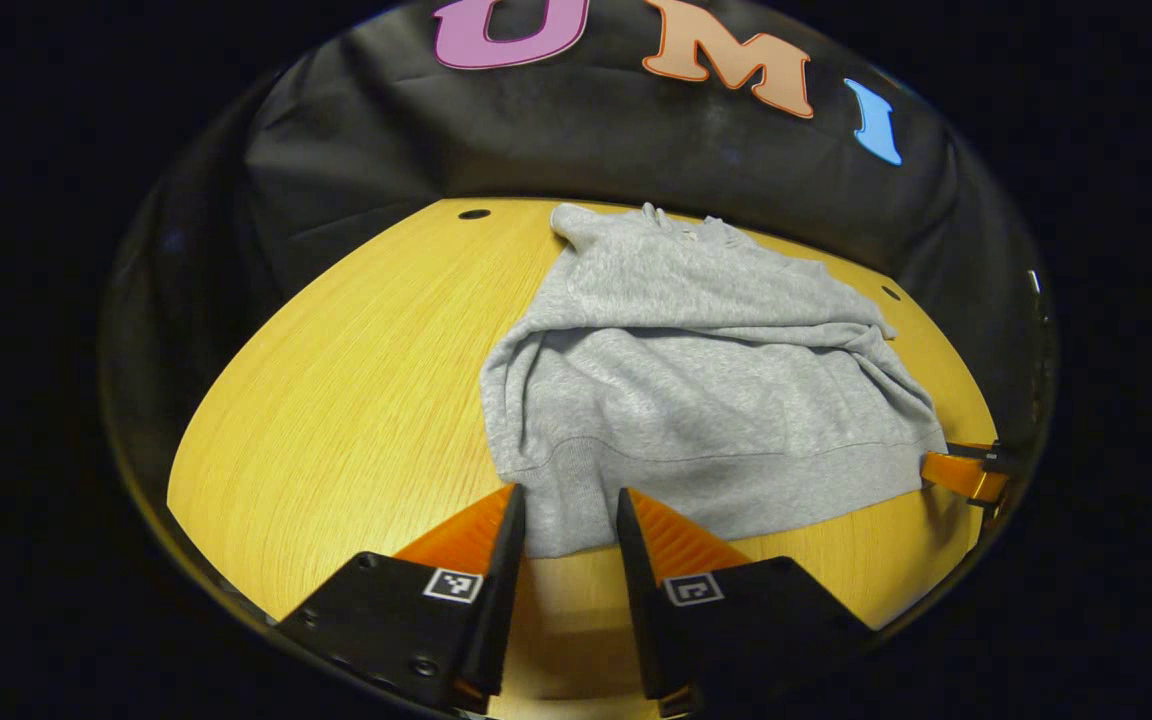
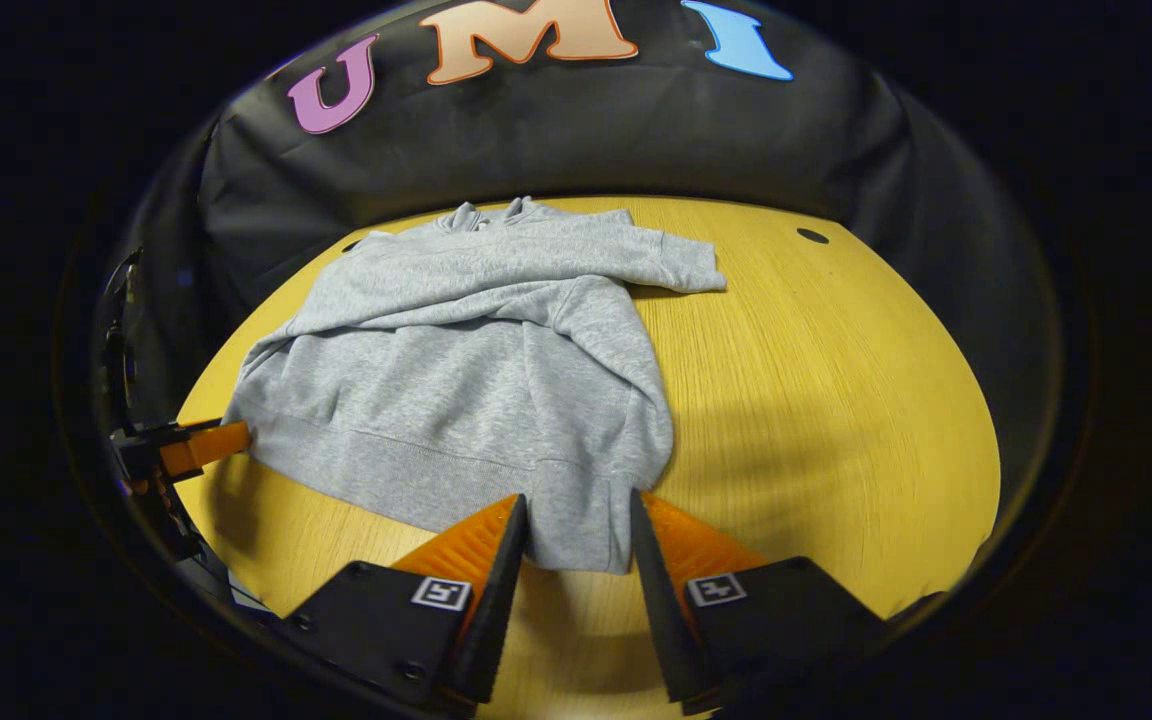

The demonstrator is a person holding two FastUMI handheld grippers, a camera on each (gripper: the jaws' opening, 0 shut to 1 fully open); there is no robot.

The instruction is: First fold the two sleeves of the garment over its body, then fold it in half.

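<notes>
A grey sweatshirt point(image 1: 696, 400) lies flat on the yellow wooden table point(image 1: 336, 380), both sleeves laid across its body and its hem toward me. In the left gripper view my left gripper point(image 1: 571, 515) is open, its fingers straddling the hem's near left corner. The right gripper view shows the sweatshirt point(image 2: 466, 380) with one cuff point(image 2: 686, 268) reaching past its right side. My right gripper point(image 2: 578, 525) is open around the hem's right corner. Each gripper also appears in the other's view at the far hem corner: the right gripper point(image 1: 966, 472) and the left gripper point(image 2: 191, 448).
The table point(image 2: 836, 400) has small dark holes near its back edge point(image 1: 474, 214) point(image 2: 812, 236). Black cloth wall stands close behind the table. Bare wood stretches to the left of the sweatshirt in the left gripper view and to its right in the right gripper view.
</notes>
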